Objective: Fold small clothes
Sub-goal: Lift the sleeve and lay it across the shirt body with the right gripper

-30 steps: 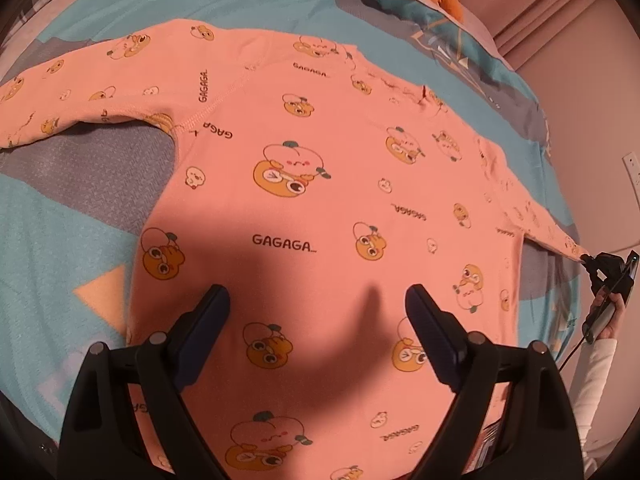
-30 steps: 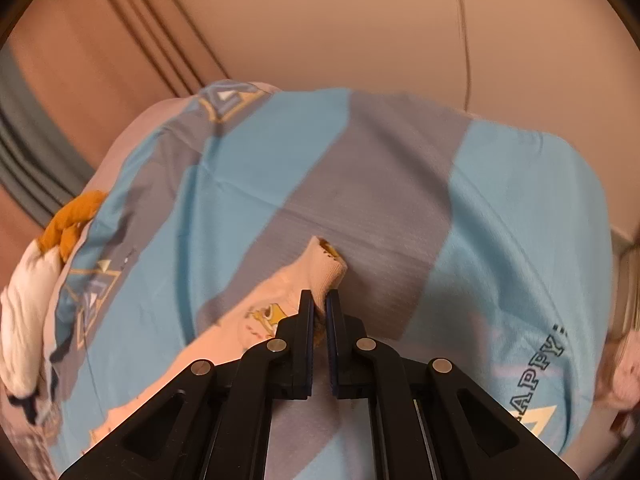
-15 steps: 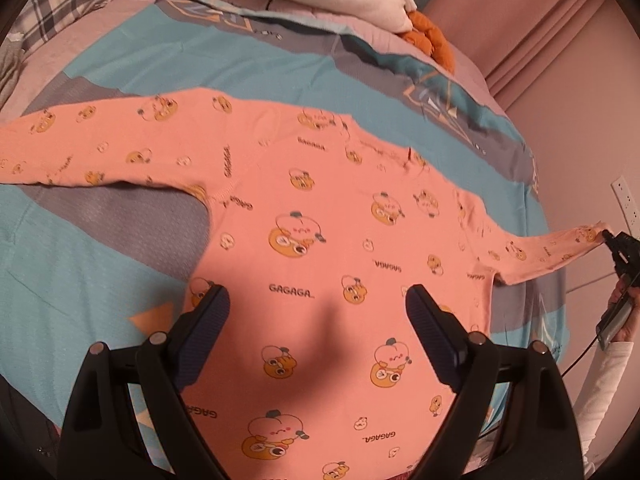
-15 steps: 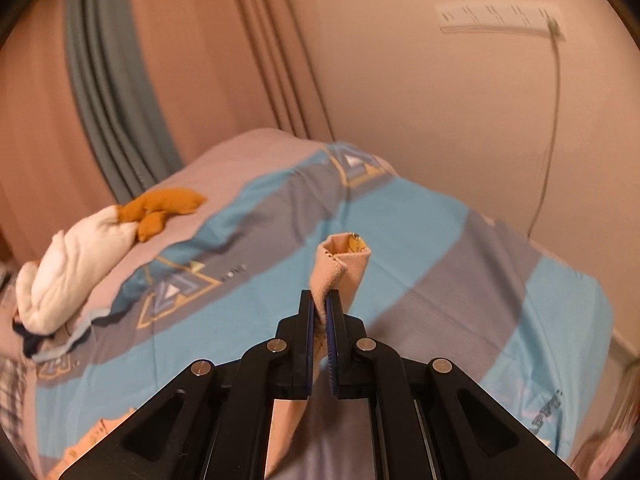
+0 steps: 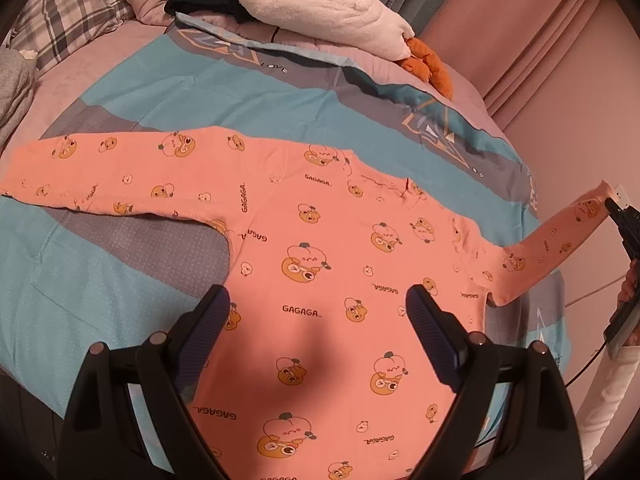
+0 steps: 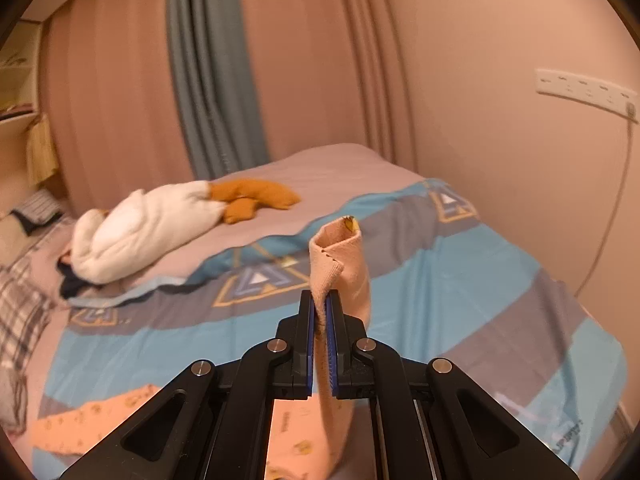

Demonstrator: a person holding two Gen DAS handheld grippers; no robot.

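A: Right tool (image 6: 318, 312), clenched on a cuff (image 6: 335, 248), holds the sleeve (image 5: 552, 248) of a peach top (image 5: 320, 264) up off the bed (image 6: 460, 280). What could go wrong here?

B: The grip is thin. Only the cuff's edge sits between the pads, and the rest of the cuff curls loose above them. A quick swing toward the body could pull it free, and the sleeve would drop in a heap.

A: And the left tool (image 5: 318, 320)?

B: Released, jaws wide, hovering over the top's lower half and touching nothing. So nothing pins the body of the top. It lies flat on the quilt (image 5: 140, 92), chest up, other sleeve (image 5: 120, 176) stretched out to the far side.

A: The risk, then?

B: The raised sleeve drags the shoulder with it. The top could skew or bunch along that side seam, and the fold would land crooked.

A: Anything nearby to snag?

B: The plush toy (image 5: 320, 8) and pillow (image 5: 64, 12) lie well apart, at the head of the bed.
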